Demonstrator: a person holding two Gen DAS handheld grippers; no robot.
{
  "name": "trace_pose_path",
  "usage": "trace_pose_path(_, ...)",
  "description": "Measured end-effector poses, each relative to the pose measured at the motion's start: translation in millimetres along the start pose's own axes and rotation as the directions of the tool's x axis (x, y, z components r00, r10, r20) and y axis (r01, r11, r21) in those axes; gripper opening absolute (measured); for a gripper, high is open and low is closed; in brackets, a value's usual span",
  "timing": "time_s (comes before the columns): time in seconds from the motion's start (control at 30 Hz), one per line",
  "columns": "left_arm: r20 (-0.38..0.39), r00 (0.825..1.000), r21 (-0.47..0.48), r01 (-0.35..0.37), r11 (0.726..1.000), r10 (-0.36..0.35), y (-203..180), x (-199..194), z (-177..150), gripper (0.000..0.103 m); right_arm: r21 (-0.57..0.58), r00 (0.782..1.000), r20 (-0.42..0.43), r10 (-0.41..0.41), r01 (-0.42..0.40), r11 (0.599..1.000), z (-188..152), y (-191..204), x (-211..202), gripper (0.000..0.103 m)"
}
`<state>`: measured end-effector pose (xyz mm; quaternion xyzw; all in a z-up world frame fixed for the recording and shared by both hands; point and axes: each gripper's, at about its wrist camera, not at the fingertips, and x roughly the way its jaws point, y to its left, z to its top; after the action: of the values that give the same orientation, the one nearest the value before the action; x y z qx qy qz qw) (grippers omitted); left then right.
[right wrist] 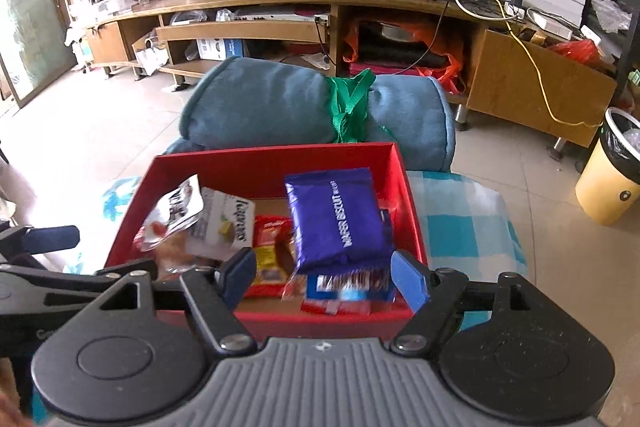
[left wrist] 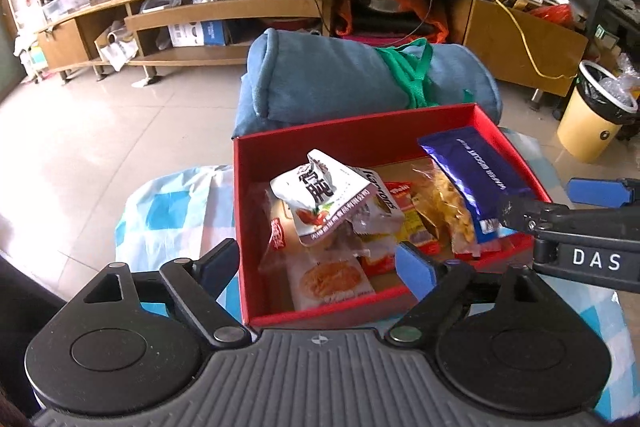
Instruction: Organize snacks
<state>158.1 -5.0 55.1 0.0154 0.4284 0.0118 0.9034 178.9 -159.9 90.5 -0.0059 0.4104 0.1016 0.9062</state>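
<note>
On the checked blue-and-white cloth [right wrist: 460, 231], the red cardboard box [right wrist: 276, 163] already contains every visible snack, including the purple foil wafer packet [right wrist: 336, 219]. Left gripper [left wrist: 316, 263] and right gripper [right wrist: 324, 273]: both released, empty. Remaining, apparently: tidying only.

Left gripper [left wrist: 316, 269]: low in the left-wrist frame, angled steeply downward, jaws spread wide with nothing between the pads. Dark-blue left finger [left wrist: 218, 261] at lower centre-left, brighter blue right finger [left wrist: 414, 269] at lower centre-right. Black linkage arms and round pivot housings along the bottom edge.

Right gripper [right wrist: 324, 277]: same downward tilt, bottom centre of the right-wrist frame, jaws parted, pads pressing on nothing. Also visible at the right edge of the left-wrist frame, black body with blue pad, reaching in from the right. Left gripper likewise at the left edge of the right-wrist frame.
</note>
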Motion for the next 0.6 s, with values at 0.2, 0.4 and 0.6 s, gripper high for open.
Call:
trace_pose_path(0.2,-0.001,1.0,-0.012,0.026,1.0,-0.026,-1.1,-12.8,-13.3,0.095,0.022,1.0,0.011,-0.008,0.008,1.0,-19.0,-1.2,-24.1,0.073)
trace_pose_path(0.4,0.014,0.999,-0.008,0.03,1.0,-0.03,-5.1,-27.8,-27.4,0.098,0.045,1.0,0.004,-0.019,0.018,0.999,-39.7,-4.9,-42.2,0.073)
trace_pose_path(0.6,0.014,0.999,-0.005,0.038,0.999,-0.037,-8.3,-38.7,-40.9,0.1,0.061,1.0,-0.001,-0.021,0.021,0.998,-56.5,-3.9,-55.6,0.074)
